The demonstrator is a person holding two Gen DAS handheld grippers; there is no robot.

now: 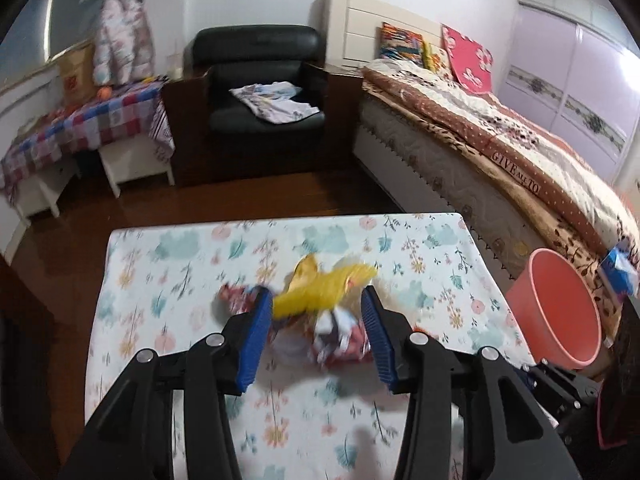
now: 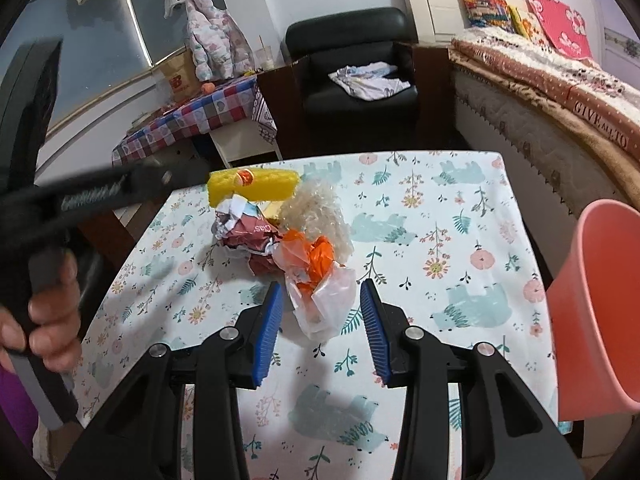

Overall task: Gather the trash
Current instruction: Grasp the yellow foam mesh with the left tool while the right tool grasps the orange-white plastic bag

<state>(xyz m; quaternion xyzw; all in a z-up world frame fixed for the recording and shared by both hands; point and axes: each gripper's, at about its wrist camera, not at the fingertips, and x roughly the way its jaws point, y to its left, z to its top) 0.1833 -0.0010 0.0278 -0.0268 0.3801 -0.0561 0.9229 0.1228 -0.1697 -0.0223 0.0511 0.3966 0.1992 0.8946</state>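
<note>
A heap of trash is seen on the table (image 2: 460, 240), which is covered by a cloth printed with pale bears and flowers. In the right wrist view the heap is made up of a yellow wrapper (image 2: 256, 188) at the far side, a crumpled red and white packet (image 2: 248, 232) on which part of a word, seemingly "Clas", can be made out, a wad of pale crinkled plastic (image 2: 316, 212), and an orange and clear plastic bag (image 2: 316, 280) nearest the camera.

The right gripper (image 2: 322, 320) is held wide open, its blue pads on either side of the near end of the plastic bag; nothing is gripped. The left gripper (image 1: 318, 328) is likewise spread wide over the heap, with the yellow wrapper (image 1: 320, 288) and the red packet (image 1: 340, 336) between its fingers; the view is blurred, and whether the pads touch the trash cannot be told.

A pink bucket (image 2: 600, 308) is seen at the table's right edge, beside the bed (image 2: 560, 92). On the bed's brown blanket (image 1: 520, 160) the words "GIVE ALL TO" can be read. A black armchair (image 1: 264, 80) with a folded cloth on its seat stands beyond the table, and a paper bag (image 2: 180, 76) bearing a red "NB" logo is set on a checked side table
</note>
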